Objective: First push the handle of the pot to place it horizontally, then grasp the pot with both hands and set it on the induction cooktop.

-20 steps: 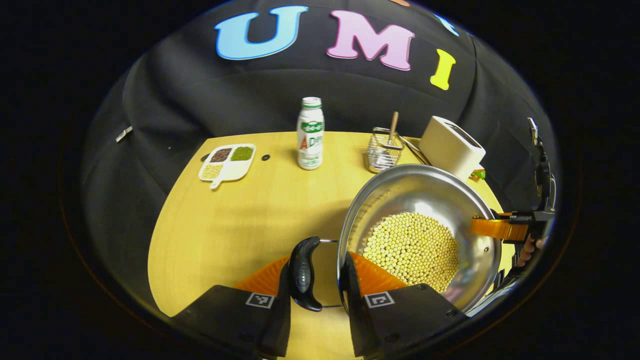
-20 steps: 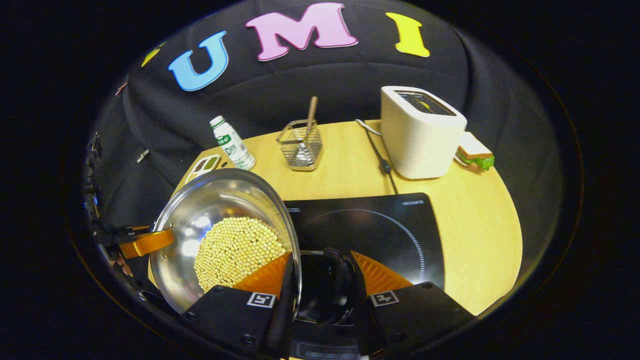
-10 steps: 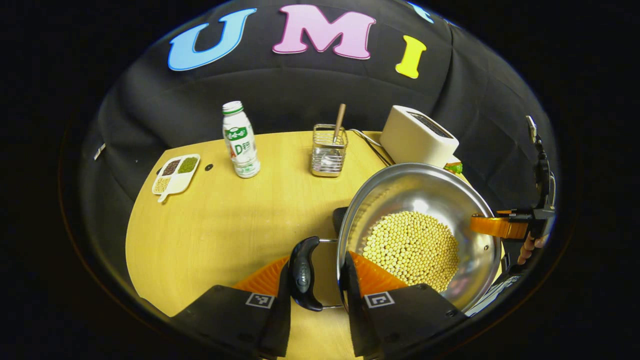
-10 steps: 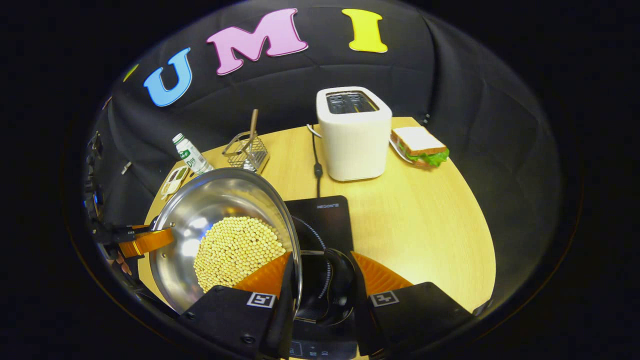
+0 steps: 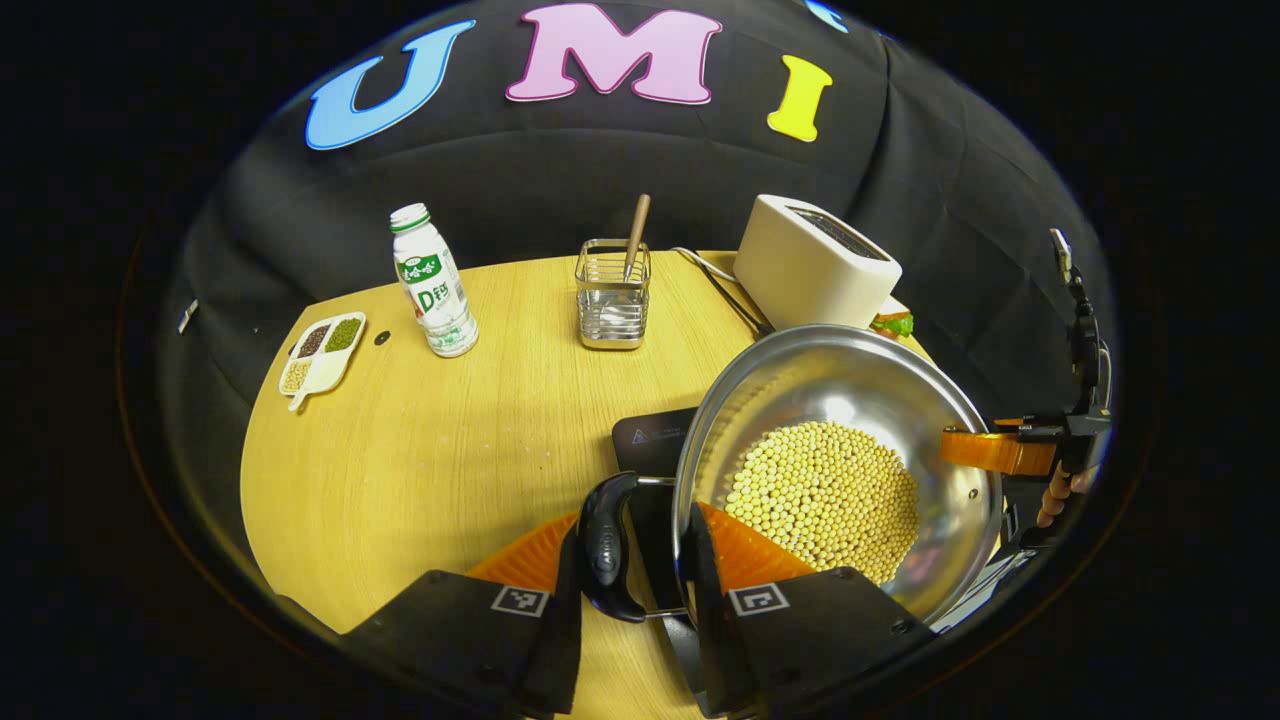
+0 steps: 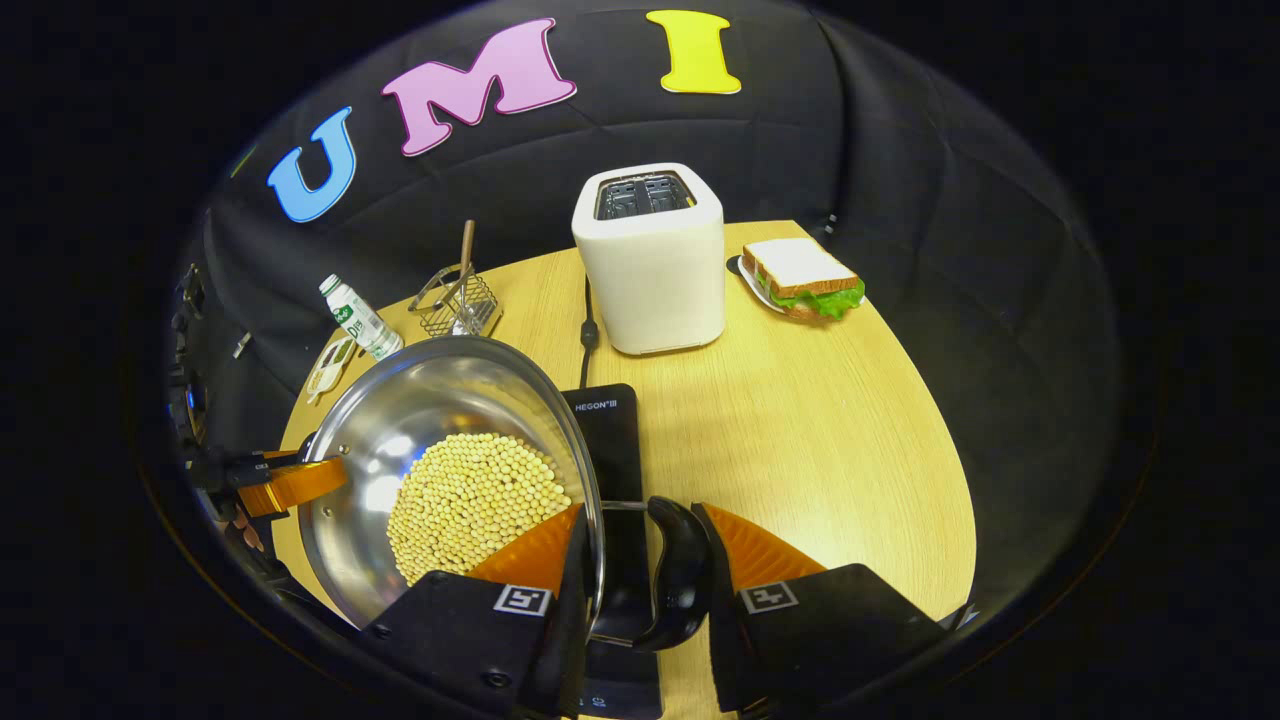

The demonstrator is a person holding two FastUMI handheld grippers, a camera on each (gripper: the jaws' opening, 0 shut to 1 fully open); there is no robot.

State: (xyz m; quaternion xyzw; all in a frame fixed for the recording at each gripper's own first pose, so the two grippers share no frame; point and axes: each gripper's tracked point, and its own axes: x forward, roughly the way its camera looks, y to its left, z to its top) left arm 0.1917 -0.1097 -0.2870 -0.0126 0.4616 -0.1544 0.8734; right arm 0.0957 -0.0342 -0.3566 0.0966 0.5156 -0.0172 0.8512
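Above the round yellow wooden desk (image 5: 420, 450), the wide stainless-steel pot (image 5: 850, 400) holding a heap of pale yellow beans (image 5: 825, 495) hung between the two tools. In the left gripper view, the left tool (image 5: 632, 560) pinched the pot's rim and its black curved side handle (image 5: 605, 545) between its two fingers, one finger outside the handle and the other inside the bowl against the beans. In the right gripper view, the right tool (image 6: 640, 570) gripped the opposite rim and the other black side handle (image 6: 680, 570) the same way. Each view also caught the far tool across the pot, at the far rim.

The flat black induction cooktop (image 6: 610, 440) lay on the desk beneath the pot's edge, partly covered by it in both views; I could not tell whether the pot's base touched it.

Farther back on the desk stood a white two-slot toaster (image 6: 650, 260) with its dark cord (image 6: 588, 325) running toward the cooktop, a sandwich with green lettuce (image 6: 805, 280) on a small plate beside it, a wire mesh utensil basket (image 5: 612, 305) holding a wooden-handled utensil (image 5: 637, 225), a white plastic drink bottle with a green cap (image 5: 432, 285), and a white divided dish of assorted grains (image 5: 320, 350) near the desk's left edge.
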